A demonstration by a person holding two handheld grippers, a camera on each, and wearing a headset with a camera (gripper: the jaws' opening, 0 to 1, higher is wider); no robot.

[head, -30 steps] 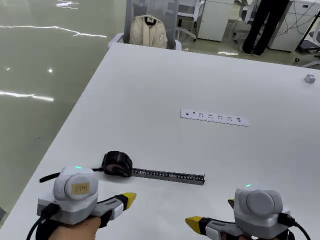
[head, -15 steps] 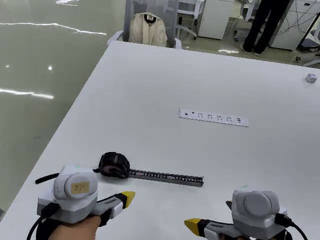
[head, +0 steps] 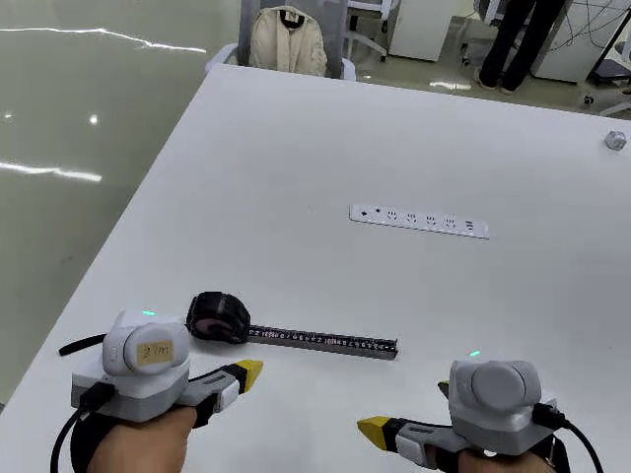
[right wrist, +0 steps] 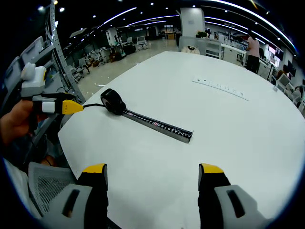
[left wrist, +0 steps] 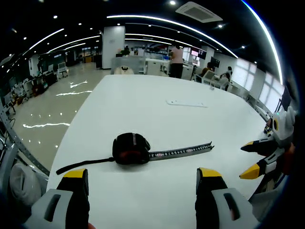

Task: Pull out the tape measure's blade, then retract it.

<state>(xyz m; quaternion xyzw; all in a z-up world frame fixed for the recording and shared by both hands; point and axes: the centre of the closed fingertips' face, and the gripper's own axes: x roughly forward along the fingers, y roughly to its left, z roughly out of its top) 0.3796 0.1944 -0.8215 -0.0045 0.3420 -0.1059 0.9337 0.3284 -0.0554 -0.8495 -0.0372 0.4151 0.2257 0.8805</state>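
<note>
The left tongs (head: 242, 374) and right tongs (head: 377, 430) match. Each has a pale grey, rounded housing (head: 148, 370) at the rear and dark jaws in front ending in yellow tips (head: 250, 369). A small green light (head: 148, 313) glows on top of each housing. The left housing bears a yellowish sticker (head: 155, 351) with handwritten marks too small to read. A black cable (head: 71, 439) leaves the rear of each. In the gripper views the jaws have grey, slotted bases behind the yellow.
</note>
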